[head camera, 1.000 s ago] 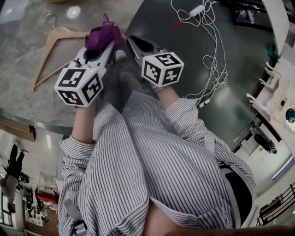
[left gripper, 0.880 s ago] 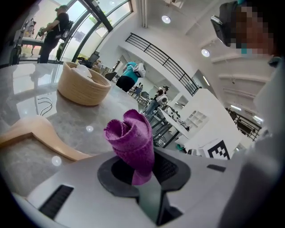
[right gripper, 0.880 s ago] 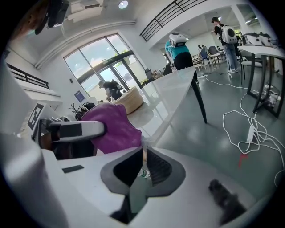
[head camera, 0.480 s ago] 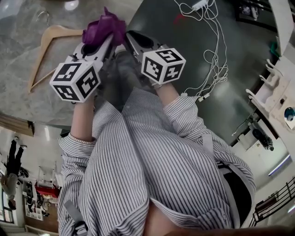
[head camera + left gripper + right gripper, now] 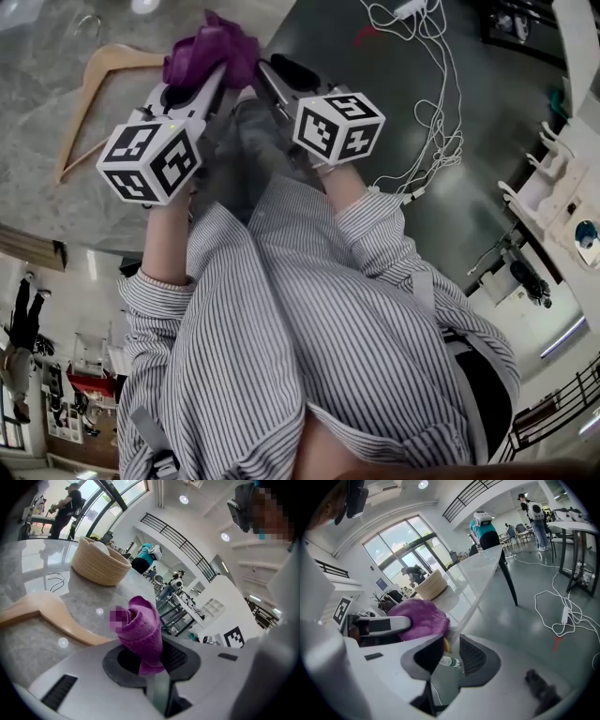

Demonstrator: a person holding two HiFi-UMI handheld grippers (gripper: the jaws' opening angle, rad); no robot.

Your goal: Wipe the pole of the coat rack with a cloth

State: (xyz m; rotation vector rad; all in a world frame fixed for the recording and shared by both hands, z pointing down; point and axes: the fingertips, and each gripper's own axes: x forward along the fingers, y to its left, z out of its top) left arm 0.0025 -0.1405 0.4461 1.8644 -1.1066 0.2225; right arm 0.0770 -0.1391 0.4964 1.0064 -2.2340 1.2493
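purple cloth (image 5: pixel 211 52) sat bunched at the tip of the left hand-held gripper (image 5: pixel 220 80), toward 11 o'clock in the head view. in the left gripper view the jaws of that hand-held gripper (image 5: pixel 149 656) were closed on the lower fold of the cloth (image 5: pixel 140 630), and the rest rose above them in a loose roll. the far side of the roll was hidden.

the right hand-held gripper (image 5: pixel 272 75) lay just beside the left, at its 3 o'clock, with the tips near each other. in its own view the right hand-held gripper (image 5: pixel 450 660) had its jaws a little apart, with nothing gripped. a small bottle (image 5: pixel 447 662) showed through the gap; where it rested could not be made out. the cloth (image 5: pixel 417 618) appeared at 10 o'clock there.

a wooden hanger (image 5: pixel 94 84) lay flat on the grey marble worktop (image 5: pixel 56 197) at 10 o'clock in the head view, one arm hidden behind the left hand-held gripper. a woven basket (image 5: pixel 101 564) stood farther along the worktop, well apart from the hanger (image 5: pixel 42 616). white cables (image 5: pixel 431 103) trailed over the dark floor (image 5: pixel 487 187) at 1 o'clock, cut off at the top edge. a striped shirt (image 5: pixel 319 356) filled the lower half of the head view.
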